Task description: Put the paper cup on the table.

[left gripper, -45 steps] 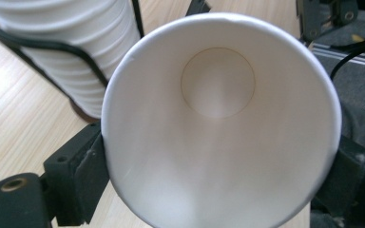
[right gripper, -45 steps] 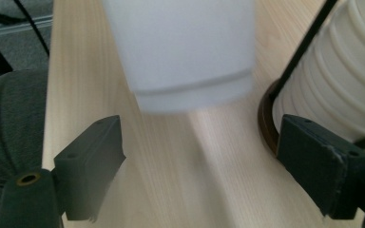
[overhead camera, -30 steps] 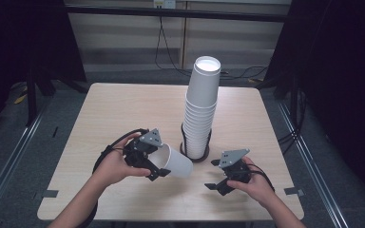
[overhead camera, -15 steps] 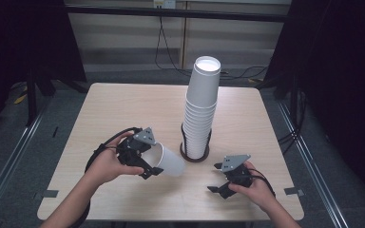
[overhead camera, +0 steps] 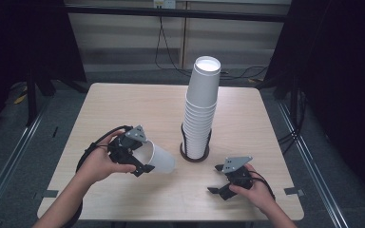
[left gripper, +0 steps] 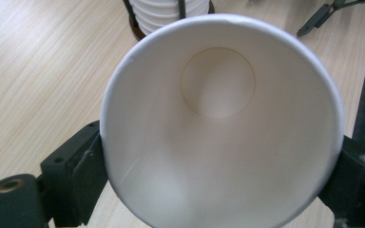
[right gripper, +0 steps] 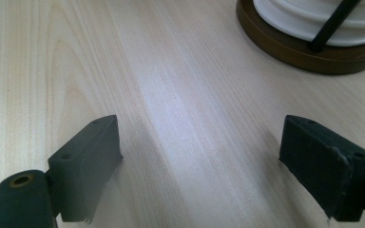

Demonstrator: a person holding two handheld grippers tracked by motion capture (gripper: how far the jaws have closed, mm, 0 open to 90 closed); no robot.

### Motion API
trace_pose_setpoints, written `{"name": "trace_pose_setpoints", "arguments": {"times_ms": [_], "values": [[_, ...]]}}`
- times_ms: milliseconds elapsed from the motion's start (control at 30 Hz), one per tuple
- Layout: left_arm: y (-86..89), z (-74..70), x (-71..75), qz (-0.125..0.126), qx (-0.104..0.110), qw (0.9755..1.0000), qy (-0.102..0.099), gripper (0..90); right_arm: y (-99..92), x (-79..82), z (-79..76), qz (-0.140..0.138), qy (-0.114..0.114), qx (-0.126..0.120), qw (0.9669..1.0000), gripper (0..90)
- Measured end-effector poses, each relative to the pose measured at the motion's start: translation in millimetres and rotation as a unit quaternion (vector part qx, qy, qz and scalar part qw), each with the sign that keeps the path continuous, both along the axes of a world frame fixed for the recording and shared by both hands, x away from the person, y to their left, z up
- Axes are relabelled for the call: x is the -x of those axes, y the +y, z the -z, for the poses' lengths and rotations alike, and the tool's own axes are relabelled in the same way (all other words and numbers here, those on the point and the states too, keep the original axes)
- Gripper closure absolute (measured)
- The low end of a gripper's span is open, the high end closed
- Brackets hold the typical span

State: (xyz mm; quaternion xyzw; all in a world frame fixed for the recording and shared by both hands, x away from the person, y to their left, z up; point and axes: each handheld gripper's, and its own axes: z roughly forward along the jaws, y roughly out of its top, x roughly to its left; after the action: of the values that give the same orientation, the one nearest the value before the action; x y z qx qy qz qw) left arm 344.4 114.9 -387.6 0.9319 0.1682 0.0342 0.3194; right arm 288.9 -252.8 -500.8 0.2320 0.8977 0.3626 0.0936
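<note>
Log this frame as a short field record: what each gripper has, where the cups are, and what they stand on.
left gripper: shut on a single white paper cup, held on its side, mouth toward the gripper camera
right gripper: open, nothing between its jaws, low over the table
cup stack: tall, leaning slightly, mid-table
stack holder: round dark base with black uprights
held cup inside: looks empty

Right gripper (right gripper: 202, 164) hangs low over the table (right gripper: 171, 95), jaws wide apart, nothing between them but bare pale wood. Toward the far right of the tabletop sits a round dark wooden base (right gripper: 309, 50) carrying stacked white cups (right gripper: 313, 19), with a thin black rod (right gripper: 332, 23) rising alongside them.
</note>
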Motion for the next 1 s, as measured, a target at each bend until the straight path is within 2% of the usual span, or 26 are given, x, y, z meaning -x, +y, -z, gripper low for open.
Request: {"name": "trace_pose_setpoints", "arguments": {"times_ms": [100, 233, 433, 500, 800, 933, 1000], "values": [[3.6, 0.0, -1.4, -0.003, -0.004, 1.0, -0.001, 9.9, -2.0, 0.1, 2.2, 0.005, 0.001, -0.01, 0.9999, 12.1], [8.1, 1.2, -4.1, -0.014, -0.012, 0.9998, -0.004, 9.6, -1.7, 0.9, 2.3, 0.01, 0.0, -0.01, 0.9999, 11.7], [14.1, 3.2, -7.2, -0.021, -0.025, 0.9994, 0.007, 9.4, -1.8, 0.6, 2.4, 0.01, 0.001, -0.01, 0.9999, 11.6], [16.8, 4.2, -7.9, -0.029, -0.021, 0.9993, 0.01, 9.4, -1.8, 0.6, 2.5, 0.01, 0.0, -0.01, 0.9999, 11.6], [23.7, 4.3, -10.7, -0.047, -0.021, 0.9987, 0.005, 8.3, -1.7, 0.6, 2.5, 0.01, 0.0, -0.01, 0.9999, 11.6], [23.5, 5.0, -11.1, -0.044, -0.041, 0.9982, 0.0, 7.9, -1.7, 0.6, 2.5, 0.01, 0.001, -0.01, 0.9999, 11.7], [23.7, 5.8, -11.7, -0.045, -0.041, 0.9981, 0.004, 7.6, -1.7, 0.6, 2.5, 0.01, 0.001, -0.011, 0.9999, 11.6]]}}
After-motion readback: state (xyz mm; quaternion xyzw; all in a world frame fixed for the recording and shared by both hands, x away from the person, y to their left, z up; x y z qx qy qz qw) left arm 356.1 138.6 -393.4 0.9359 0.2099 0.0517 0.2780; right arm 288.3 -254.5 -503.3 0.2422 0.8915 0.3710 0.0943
